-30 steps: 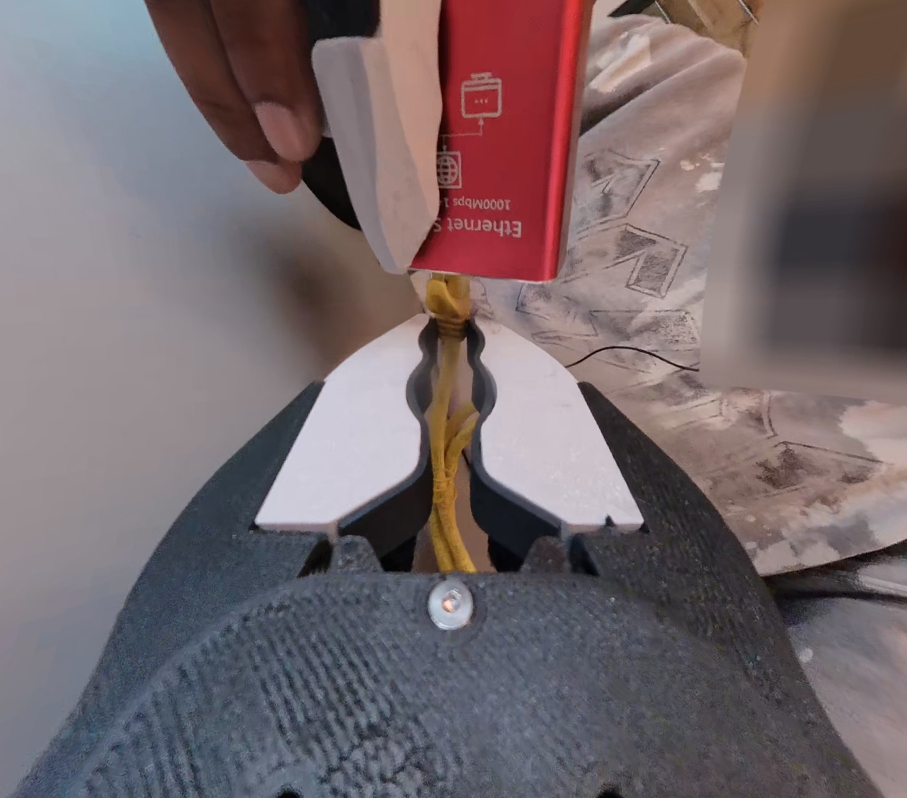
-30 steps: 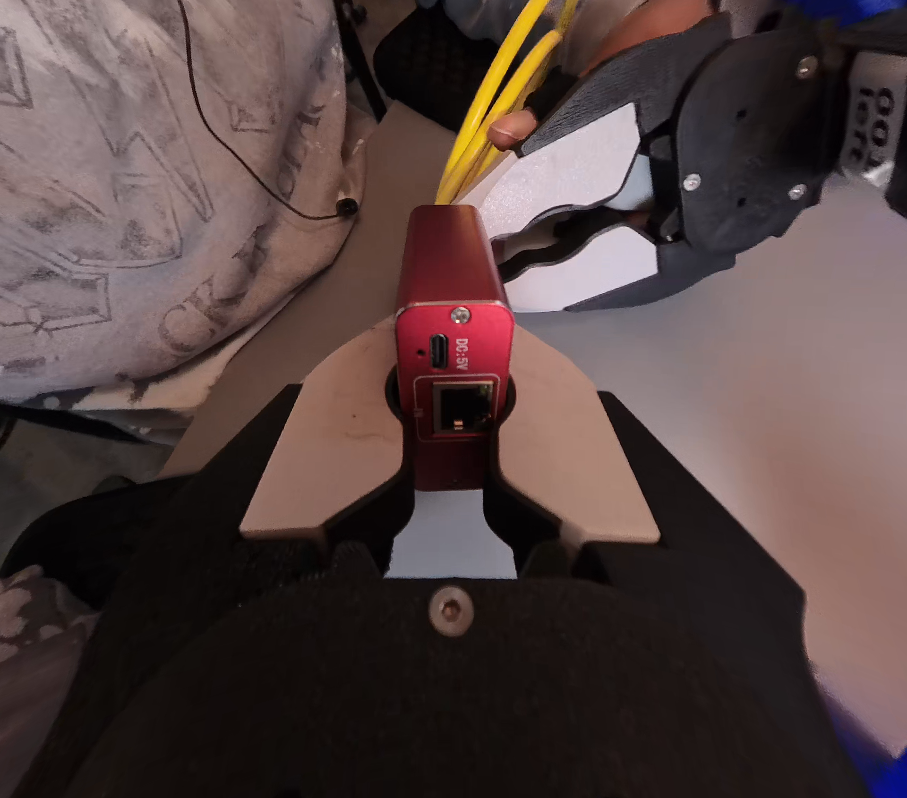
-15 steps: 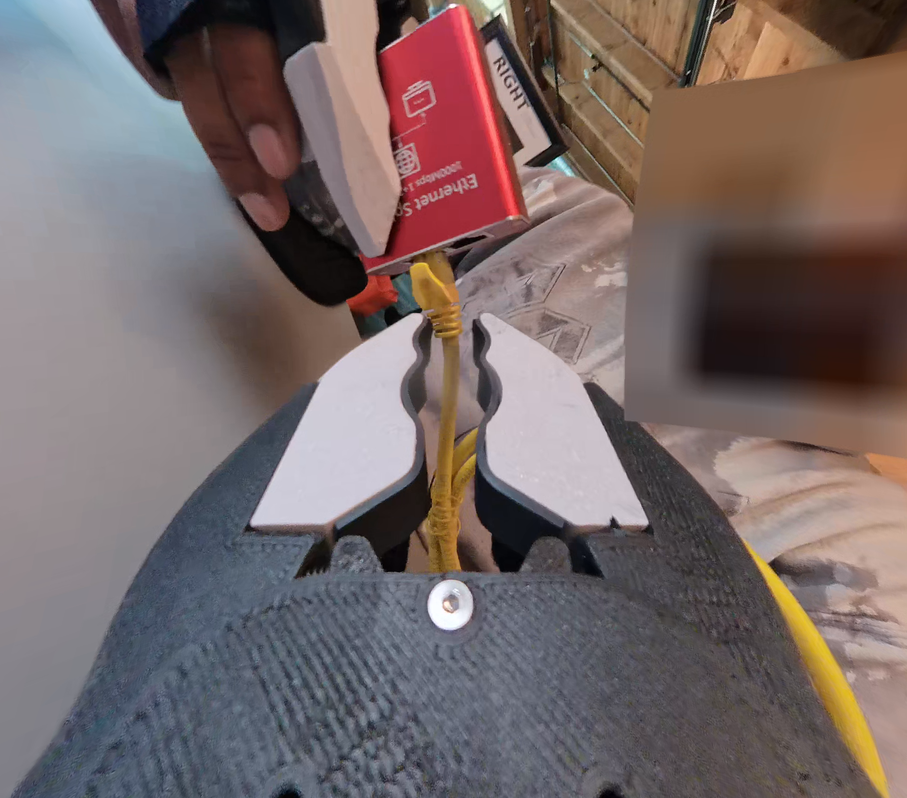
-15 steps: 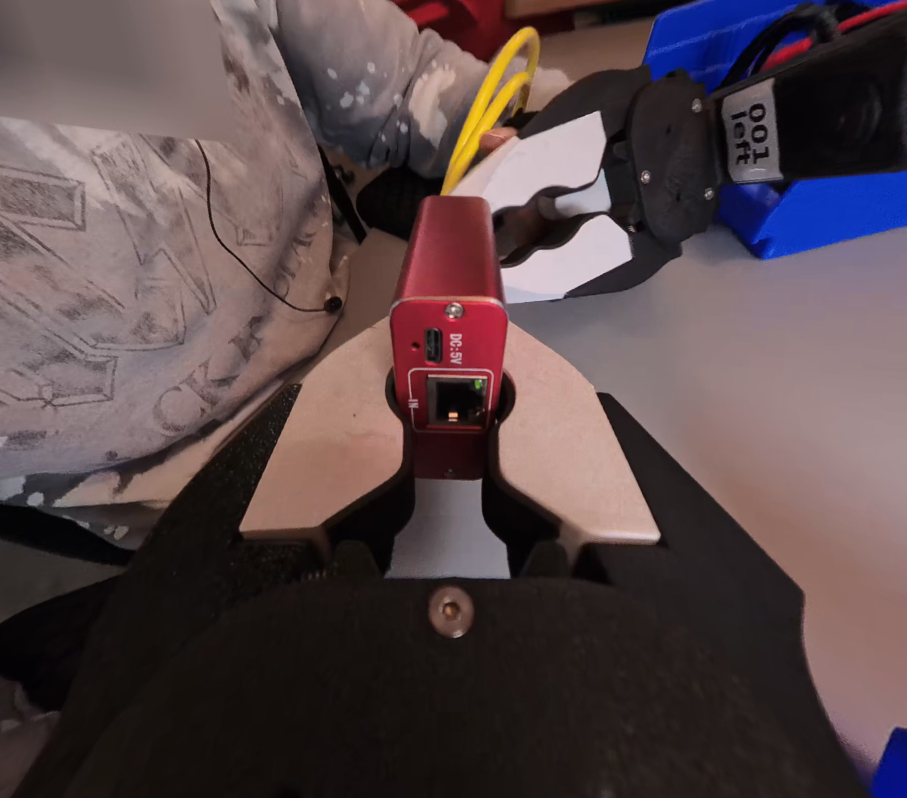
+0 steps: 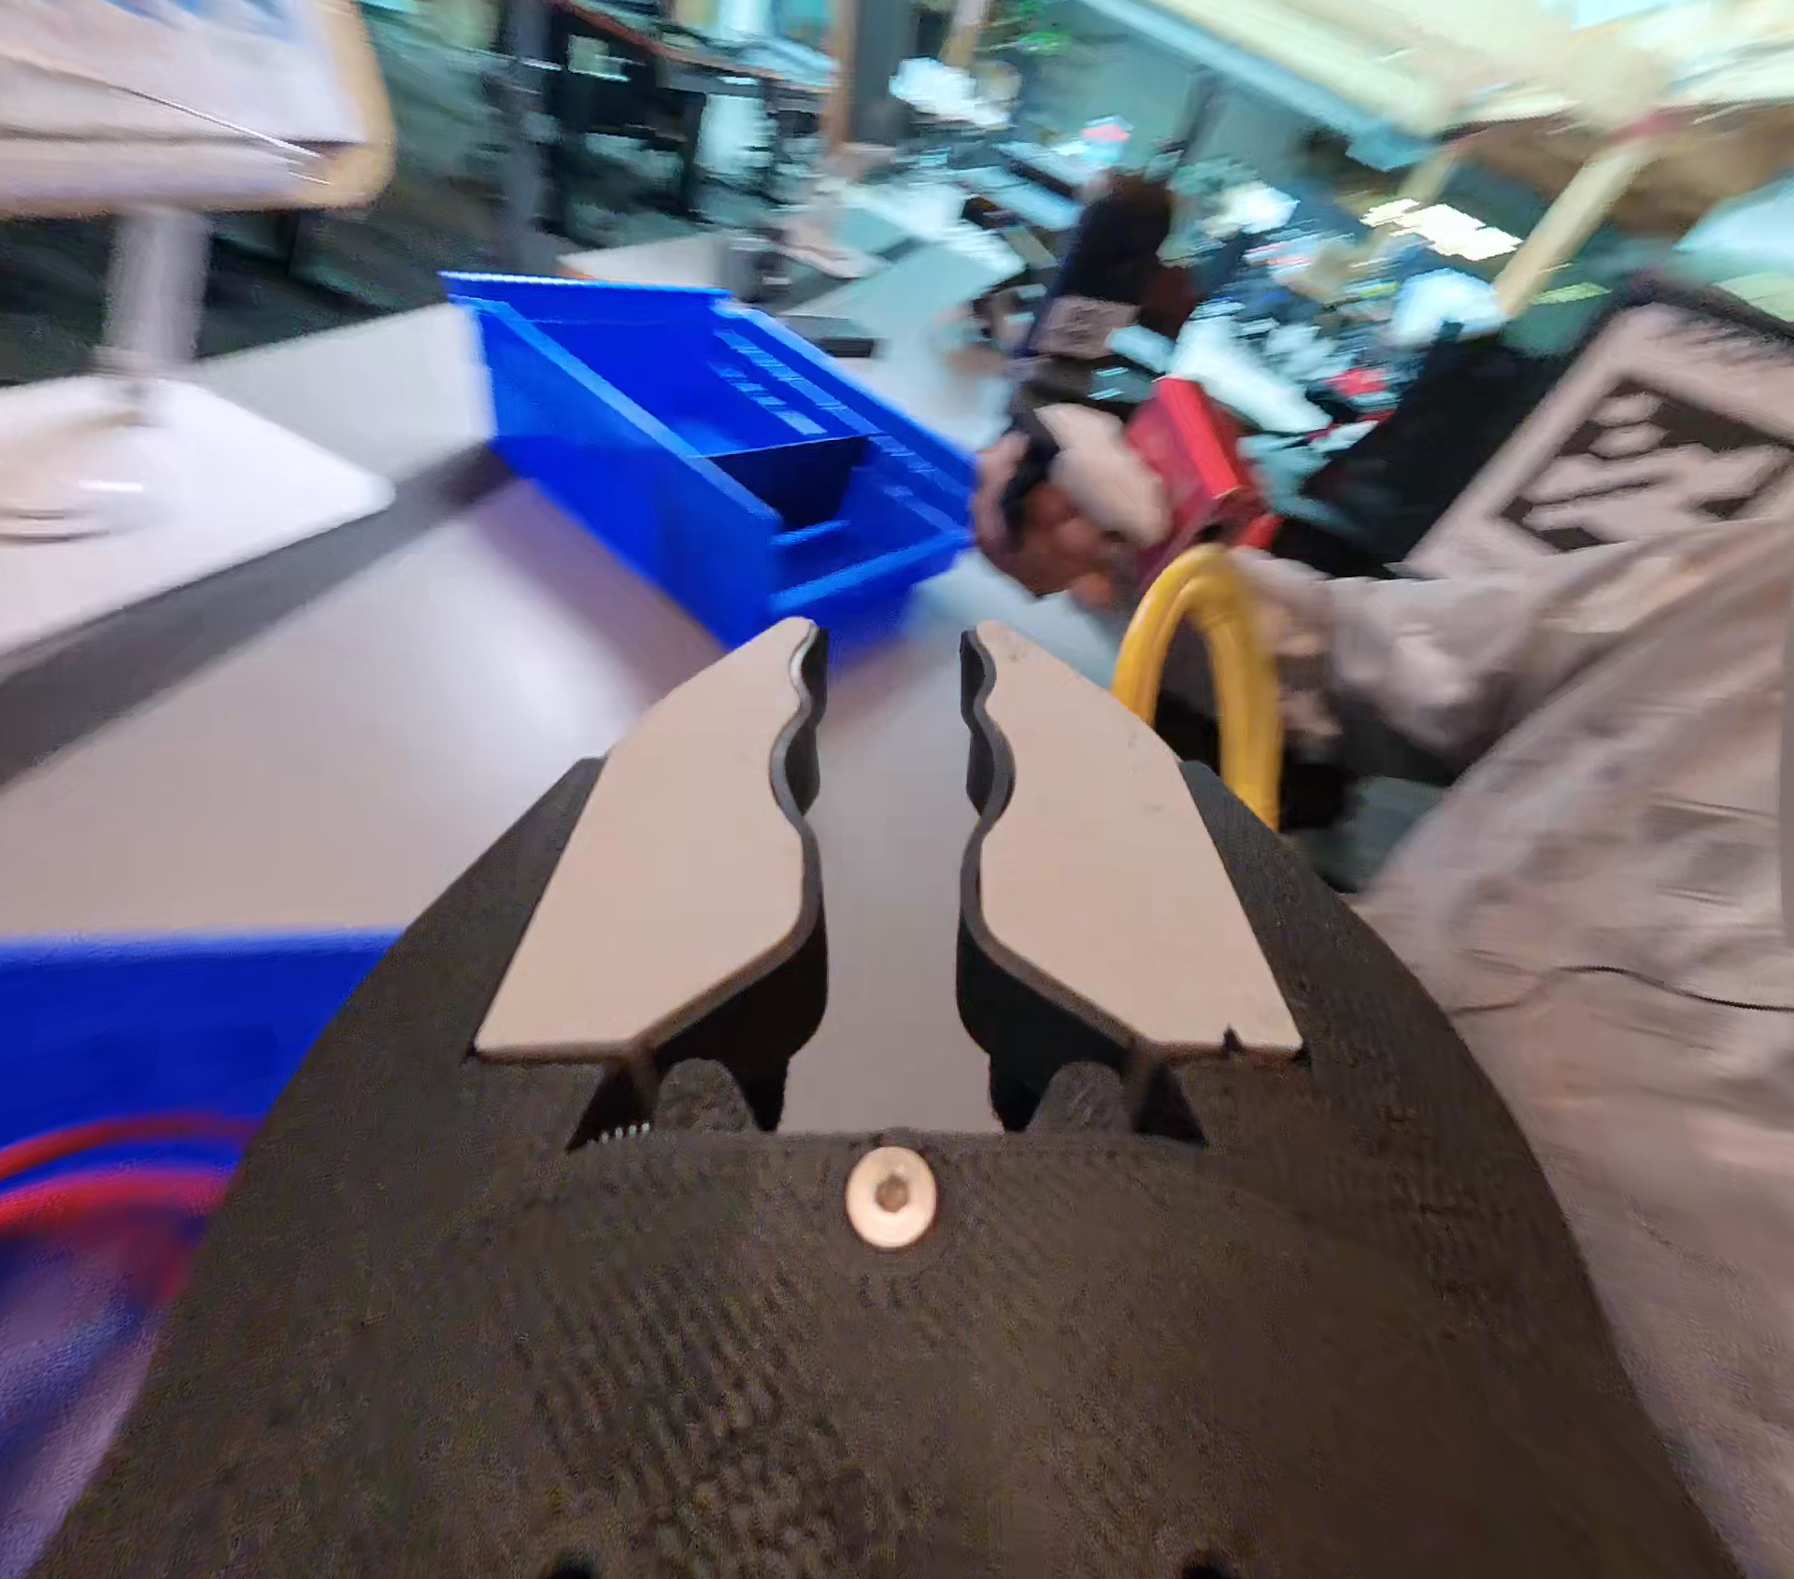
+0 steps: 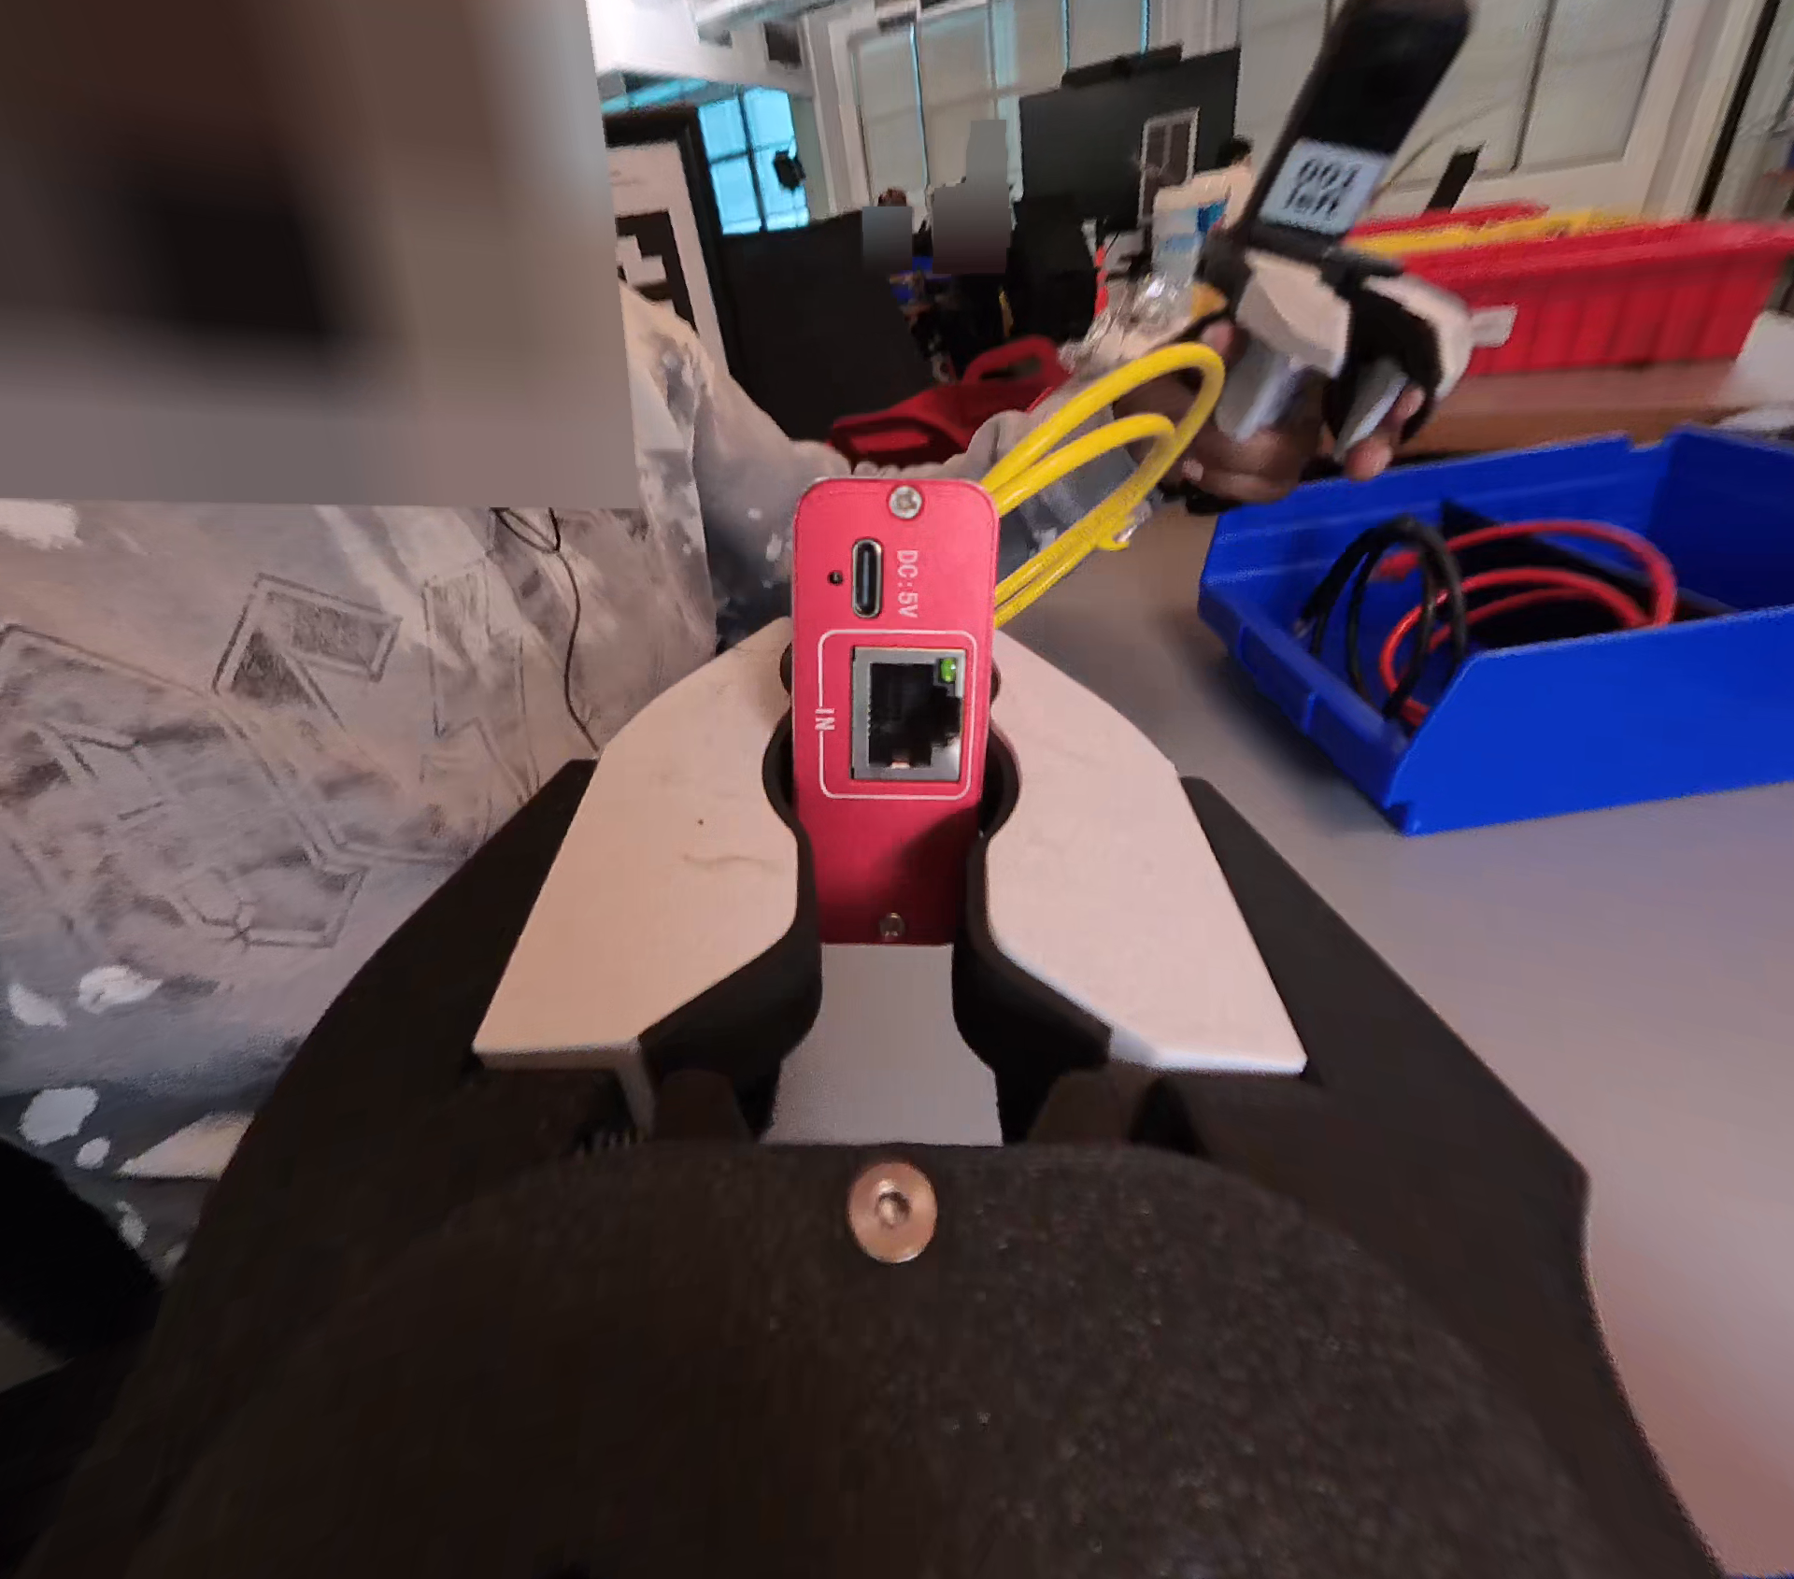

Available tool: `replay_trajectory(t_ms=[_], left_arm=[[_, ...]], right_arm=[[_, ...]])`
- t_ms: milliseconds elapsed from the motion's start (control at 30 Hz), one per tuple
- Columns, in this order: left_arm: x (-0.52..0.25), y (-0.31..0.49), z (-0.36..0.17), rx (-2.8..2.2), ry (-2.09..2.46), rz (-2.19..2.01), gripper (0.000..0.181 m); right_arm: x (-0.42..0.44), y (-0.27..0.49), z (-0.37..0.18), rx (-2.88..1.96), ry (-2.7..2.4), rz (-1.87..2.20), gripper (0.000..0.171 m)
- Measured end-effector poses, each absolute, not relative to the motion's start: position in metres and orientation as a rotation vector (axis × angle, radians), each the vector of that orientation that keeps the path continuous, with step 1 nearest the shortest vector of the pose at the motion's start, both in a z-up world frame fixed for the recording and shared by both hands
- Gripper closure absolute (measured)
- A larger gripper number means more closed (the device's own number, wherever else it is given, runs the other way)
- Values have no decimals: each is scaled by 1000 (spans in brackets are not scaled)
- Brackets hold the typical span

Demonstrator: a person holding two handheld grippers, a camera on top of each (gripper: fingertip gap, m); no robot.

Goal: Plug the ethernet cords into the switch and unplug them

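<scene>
Right hand-held gripper [image 6: 893, 795] clenched on red metal ethernet switch [image 6: 895, 707], long axis forward. Left hand-held gripper [image 5: 891, 639] released, empty. Yellow cord loop [image 6: 1107, 445] trails beyond switch, toward left.

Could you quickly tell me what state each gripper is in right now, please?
Left gripper: open, nothing between its fingers.
Right gripper: shut on the red switch, gripping it by its sides.

The red anodised-metal ethernet switch [image 6: 893, 707] stands upright, clamped at its sides, its empty network port and small oval power socket facing the camera. The looped yellow ethernet cord [image 6: 1116, 455] hangs behind it, unplugged.
</scene>
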State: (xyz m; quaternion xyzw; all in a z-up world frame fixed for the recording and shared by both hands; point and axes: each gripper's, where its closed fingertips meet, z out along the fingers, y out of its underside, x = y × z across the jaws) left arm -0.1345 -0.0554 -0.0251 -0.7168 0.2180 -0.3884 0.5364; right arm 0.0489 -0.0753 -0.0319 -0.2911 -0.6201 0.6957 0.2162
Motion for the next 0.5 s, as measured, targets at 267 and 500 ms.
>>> replay_trajectory(t_ms=[267,500], left_arm=[[-227,-51,-73,-1933,398,-244,150],[-251,-47,-111,-2123,628,220,137]], right_arm=[[70,-44,24,-698,-1351,1952,143],[80,-18,34,-719,-1196,1936,143]])
